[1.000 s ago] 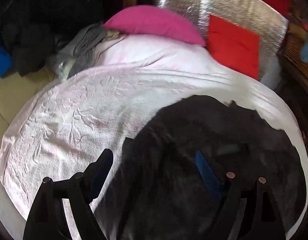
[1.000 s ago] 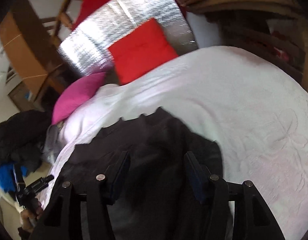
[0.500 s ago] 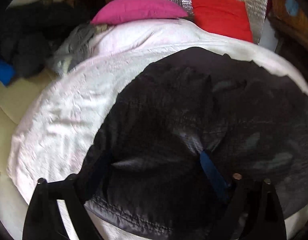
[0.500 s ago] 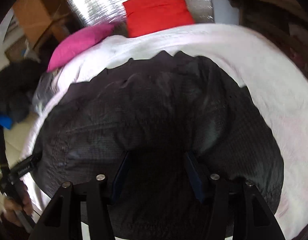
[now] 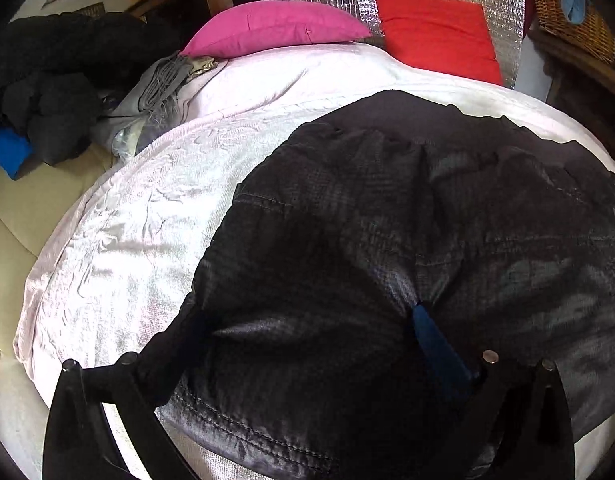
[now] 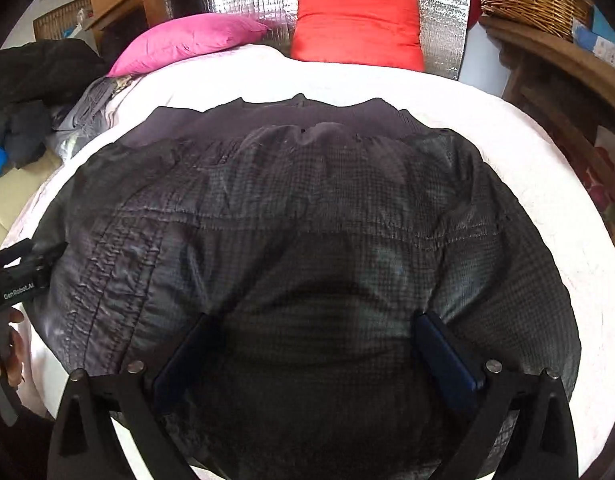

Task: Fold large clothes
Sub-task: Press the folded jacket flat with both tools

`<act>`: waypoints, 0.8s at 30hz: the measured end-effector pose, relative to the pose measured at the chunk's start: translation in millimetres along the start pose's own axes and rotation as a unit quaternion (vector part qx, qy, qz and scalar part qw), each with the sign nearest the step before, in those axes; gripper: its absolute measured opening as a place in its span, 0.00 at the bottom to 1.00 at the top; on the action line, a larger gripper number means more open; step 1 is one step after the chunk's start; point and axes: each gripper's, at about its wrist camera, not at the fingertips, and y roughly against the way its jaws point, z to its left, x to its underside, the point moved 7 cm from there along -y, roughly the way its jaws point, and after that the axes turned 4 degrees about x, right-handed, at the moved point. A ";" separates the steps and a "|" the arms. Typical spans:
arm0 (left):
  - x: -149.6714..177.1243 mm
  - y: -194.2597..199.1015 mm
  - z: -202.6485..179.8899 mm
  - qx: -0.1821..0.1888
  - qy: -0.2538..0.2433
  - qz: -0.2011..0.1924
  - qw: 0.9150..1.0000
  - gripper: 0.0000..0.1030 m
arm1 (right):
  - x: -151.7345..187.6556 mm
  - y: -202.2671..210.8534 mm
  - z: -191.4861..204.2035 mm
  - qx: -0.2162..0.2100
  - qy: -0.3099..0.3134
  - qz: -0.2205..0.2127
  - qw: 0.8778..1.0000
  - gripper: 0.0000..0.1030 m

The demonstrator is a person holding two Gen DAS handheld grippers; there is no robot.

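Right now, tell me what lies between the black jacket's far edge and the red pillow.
Only bare white bedspread lies between the black jacket and red pillow, seen in the right wrist view.

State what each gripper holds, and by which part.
Both have wide-spread fingers with the dark quilted jacket bunched between them, left gripper and right gripper at its near edge; an actual grip cannot be told.

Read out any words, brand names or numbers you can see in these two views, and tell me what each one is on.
"GenRobot.AI": white lettering on the black body of the left gripper, seen at the left edge of the right wrist view.
No other text is readable: the black jacket, pink pillow and red pillow show no lettering.
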 end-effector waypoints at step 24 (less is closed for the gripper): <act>0.0 1.4 -0.1 0.018 -0.008 -0.017 1.000 1.00 | 15.4 39.2 -47.8 0.053 -0.009 -0.062 0.997 0.54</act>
